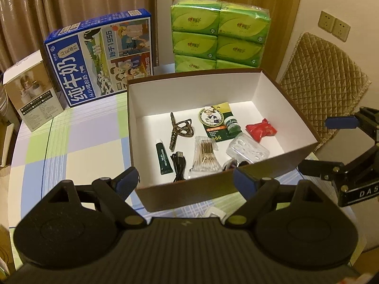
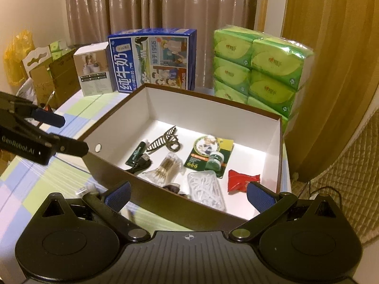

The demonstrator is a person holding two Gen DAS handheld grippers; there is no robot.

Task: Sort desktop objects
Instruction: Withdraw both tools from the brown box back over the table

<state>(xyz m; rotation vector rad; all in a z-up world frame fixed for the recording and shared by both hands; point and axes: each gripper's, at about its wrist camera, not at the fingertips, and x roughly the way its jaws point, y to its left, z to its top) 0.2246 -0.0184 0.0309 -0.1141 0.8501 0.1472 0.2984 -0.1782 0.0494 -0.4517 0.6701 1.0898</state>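
A brown box (image 1: 189,190) with a white inside stands on the checked tablecloth. In it lie a hair claw (image 1: 178,130), a green tube (image 1: 164,158), a black USB cable (image 1: 178,165), a cotton swab bag (image 1: 205,152), a card with a green bottle (image 1: 216,120), a red packet (image 1: 260,129) and a clear floss pick case (image 1: 247,148). My left gripper (image 1: 186,181) is open in front of the box's near wall. My right gripper (image 2: 189,196) is open too, at the box's near right side, with nothing held. A small white object (image 1: 214,213) lies on the cloth before the box.
Behind the box stand a blue milk carton (image 1: 99,61), stacked green tissue packs (image 1: 218,33) and a small white box (image 1: 33,94). A quilted chair back (image 1: 327,78) is at the right. Cardboard boxes (image 2: 52,75) sit beyond the table's left edge.
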